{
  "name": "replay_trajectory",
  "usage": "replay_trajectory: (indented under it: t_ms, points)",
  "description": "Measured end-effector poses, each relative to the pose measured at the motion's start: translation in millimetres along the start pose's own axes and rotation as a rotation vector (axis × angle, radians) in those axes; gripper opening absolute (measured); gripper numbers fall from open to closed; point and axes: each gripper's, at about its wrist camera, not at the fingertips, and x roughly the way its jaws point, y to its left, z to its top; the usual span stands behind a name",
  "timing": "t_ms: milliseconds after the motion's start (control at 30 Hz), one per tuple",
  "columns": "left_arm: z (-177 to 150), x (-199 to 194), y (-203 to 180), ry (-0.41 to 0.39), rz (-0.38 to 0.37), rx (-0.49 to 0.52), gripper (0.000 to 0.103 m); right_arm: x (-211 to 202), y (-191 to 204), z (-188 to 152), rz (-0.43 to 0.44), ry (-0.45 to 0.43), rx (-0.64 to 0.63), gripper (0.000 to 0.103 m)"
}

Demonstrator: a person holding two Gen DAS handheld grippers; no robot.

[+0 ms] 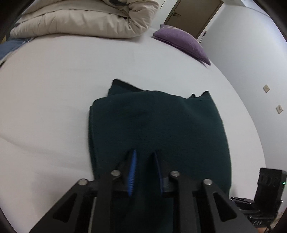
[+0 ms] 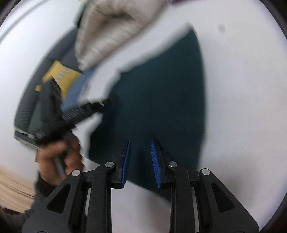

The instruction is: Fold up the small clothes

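A dark green garment (image 1: 157, 125) lies folded flat on the white bed sheet (image 1: 53, 89). My left gripper (image 1: 144, 152) hovers over its near edge with its blue-padded jaws open and nothing between them. In the right wrist view the same garment (image 2: 161, 100) is blurred by motion. My right gripper (image 2: 140, 143) is above its near edge, jaws open and empty. The left gripper also shows in the right wrist view (image 2: 107, 103), held in a hand at the garment's left edge.
A beige duvet (image 1: 86, 19) is bundled at the far side of the bed. A purple pillow (image 1: 183, 42) lies at the far right. A black device (image 1: 269, 186) stands off the bed at lower right. A door (image 1: 193, 16) is behind.
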Motion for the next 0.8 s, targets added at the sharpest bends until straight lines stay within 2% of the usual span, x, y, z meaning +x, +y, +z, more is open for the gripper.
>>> replay_trajectory:
  t_ms: [33, 133, 200, 233, 267, 333, 367, 400, 467, 500, 533, 567, 633, 700, 800]
  points:
    - [-2.1, -2.1, 6.6, -0.008, -0.033, -0.009, 0.022, -4.4, -10.2, -6.8, 0.053, -0.03, 0.006, 0.016]
    - [-5.3, -5.2, 20.9, -0.014, -0.092, -0.025, 0.021, -18.1, -29.9, -18.1, 0.096, -0.056, 0.052, 0.008]
    - [-6.0, -6.5, 27.0, -0.01, -0.123, -0.059, 0.02, -31.1, -33.2, -17.9, 0.074, -0.074, 0.074, 0.008]
    - [-5.5, -9.3, 27.4, -0.004, -0.119, -0.07, 0.02, -37.2, -29.9, -15.0, 0.058, -0.085, 0.071, 0.013]
    - [-2.6, -14.4, 24.9, -0.002, -0.097, -0.073, 0.017, -43.8, -25.2, -9.2, 0.054, -0.102, 0.064, 0.013]
    - [5.5, -29.6, 9.9, -0.044, -0.058, -0.031, 0.025, -47.1, -12.3, 12.7, 0.066, -0.121, 0.04, 0.017]
    - [10.8, -34.0, 5.4, -0.066, -0.054, -0.017, 0.036, -43.3, -7.0, 28.6, 0.075, -0.116, 0.026, 0.017]
    - [16.5, -36.2, 1.4, -0.08, -0.055, -0.012, 0.041, -33.3, 4.1, 48.1, 0.082, -0.106, 0.009, 0.019]
    - [31.0, -26.9, -4.0, -0.082, -0.053, -0.011, 0.042, -18.6, 18.7, 76.2, 0.102, -0.081, -0.024, 0.025]
    - [36.9, -18.2, -4.1, -0.07, -0.042, -0.012, 0.042, -3.8, 23.8, 93.1, 0.112, -0.065, -0.027, 0.031]
    - [42.6, -3.7, -1.4, -0.039, -0.033, -0.024, 0.042, 9.1, 24.7, 106.7, 0.111, -0.055, -0.013, 0.039]
    - [45.1, 9.1, 3.3, -0.012, -0.027, -0.036, 0.042, 22.5, 21.3, 119.0, 0.108, -0.046, 0.014, 0.042]
    - [46.2, 24.9, 13.9, -0.002, -0.031, -0.044, 0.036, 41.9, 9.1, 141.2, 0.118, -0.046, 0.074, 0.04]
    - [46.4, 27.9, 23.0, -0.016, -0.067, -0.064, 0.031, 45.2, -7.4, 155.6, 0.091, -0.079, 0.118, 0.038]
    - [44.0, 26.7, 30.7, -0.027, -0.092, -0.082, 0.029, 50.2, -39.2, 171.1, 0.071, -0.121, 0.216, 0.038]
